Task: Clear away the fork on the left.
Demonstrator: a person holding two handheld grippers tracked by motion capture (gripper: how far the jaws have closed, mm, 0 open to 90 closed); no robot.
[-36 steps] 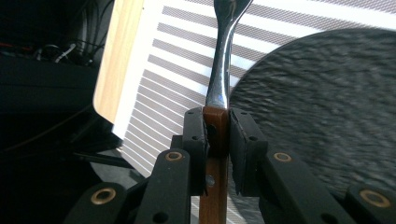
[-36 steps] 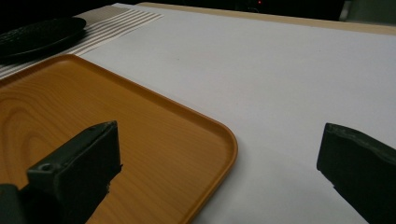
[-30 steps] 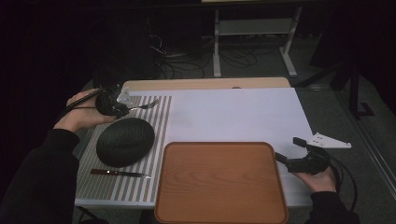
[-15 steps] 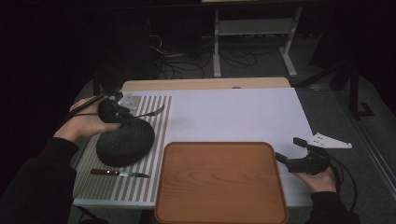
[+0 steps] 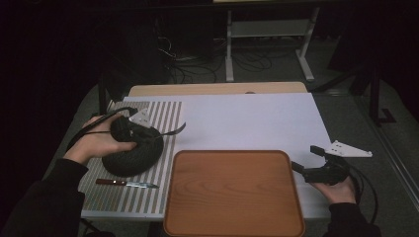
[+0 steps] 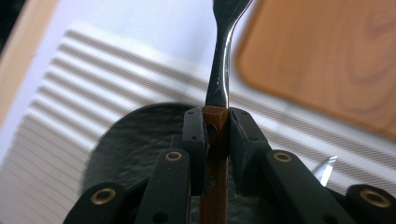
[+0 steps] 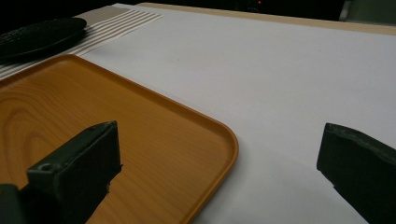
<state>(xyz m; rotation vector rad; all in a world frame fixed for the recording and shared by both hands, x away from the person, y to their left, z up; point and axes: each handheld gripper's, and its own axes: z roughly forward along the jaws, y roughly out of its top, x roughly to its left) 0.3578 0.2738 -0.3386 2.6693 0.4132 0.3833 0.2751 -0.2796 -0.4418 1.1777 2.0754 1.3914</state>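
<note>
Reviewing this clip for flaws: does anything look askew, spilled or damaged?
Nothing stands out. The left gripper grips a fork by its wooden handle above the dark plate; the knife lies flat on the striped mat.

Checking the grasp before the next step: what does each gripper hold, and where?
Left gripper clamps a fork by its brown handle; right gripper holds nothing.

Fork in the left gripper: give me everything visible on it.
The fork has a brown, wood-looking handle and a shiny metal neck that widens toward the head at the top edge of the left gripper view; the tines are cut off there. The left gripper is shut on the handle, one pad on each side. In the high view it sticks out level to the right, above the striped mat and near the dark plate.
</note>
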